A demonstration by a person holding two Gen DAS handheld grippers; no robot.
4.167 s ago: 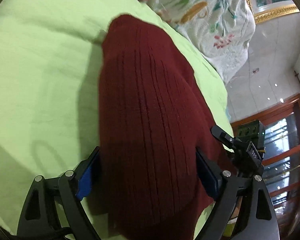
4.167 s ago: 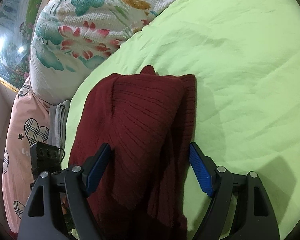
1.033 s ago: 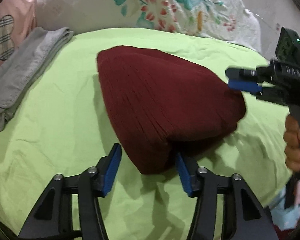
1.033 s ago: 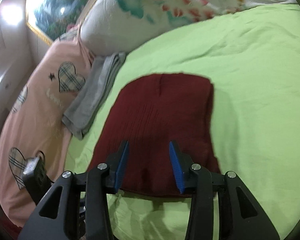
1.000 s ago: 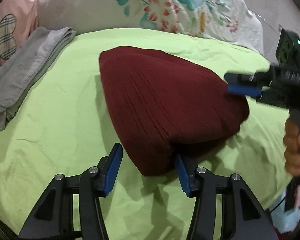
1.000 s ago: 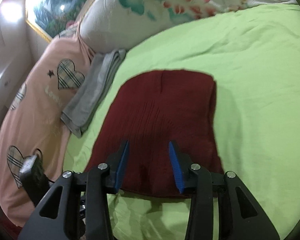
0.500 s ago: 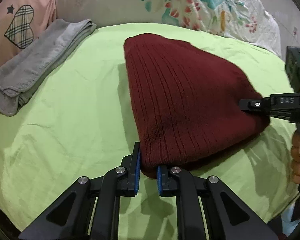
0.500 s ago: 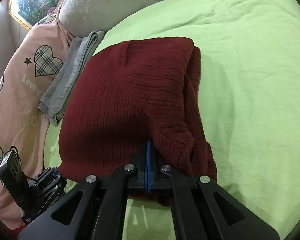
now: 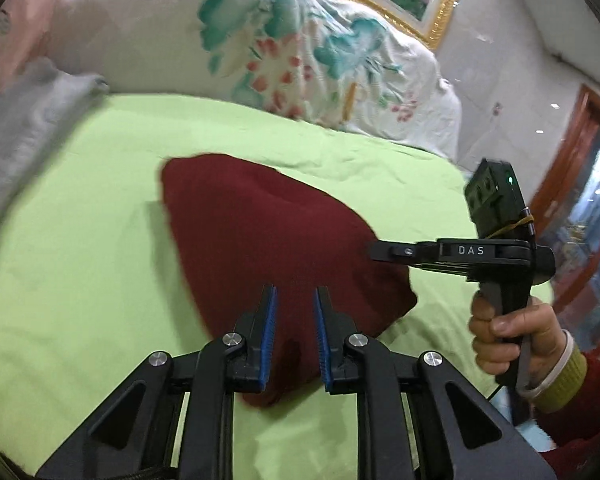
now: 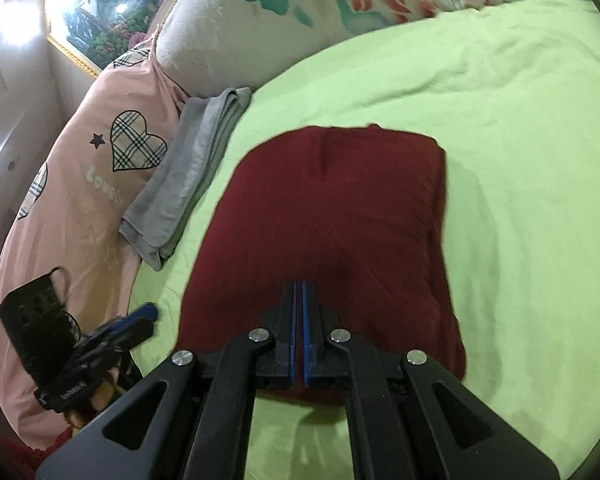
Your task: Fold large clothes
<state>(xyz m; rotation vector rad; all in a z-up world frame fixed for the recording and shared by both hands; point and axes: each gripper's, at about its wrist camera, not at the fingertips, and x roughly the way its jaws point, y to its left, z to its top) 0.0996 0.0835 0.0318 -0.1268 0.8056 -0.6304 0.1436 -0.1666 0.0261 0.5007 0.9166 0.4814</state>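
Half a second ago both clamped on the near hem of the dark red ribbed knit garment (image 10: 332, 216); now folded into a compact block on the lime-green bed sheet (image 10: 512, 128), flat, near the folded grey towel (image 10: 188, 176) but apart from it. Left hand-held gripper (image 9: 294, 336) drawn up and back since then – blue pads opening, a narrow gap between them, near corner of the knit seen through the gap but apparently not pinched. Right hand-held gripper (image 10: 299, 332) pressed together, pads meeting, hovering over the near edge; no cloth visibly caught between them. Reads as a release after the last fold – stage likely close to done, perhaps only smoothing left. Both tilted downward toward the bed, side by side at the near edge. Right hand (image 9: 508, 336) wrapped round its handle, yellow cuff showing.
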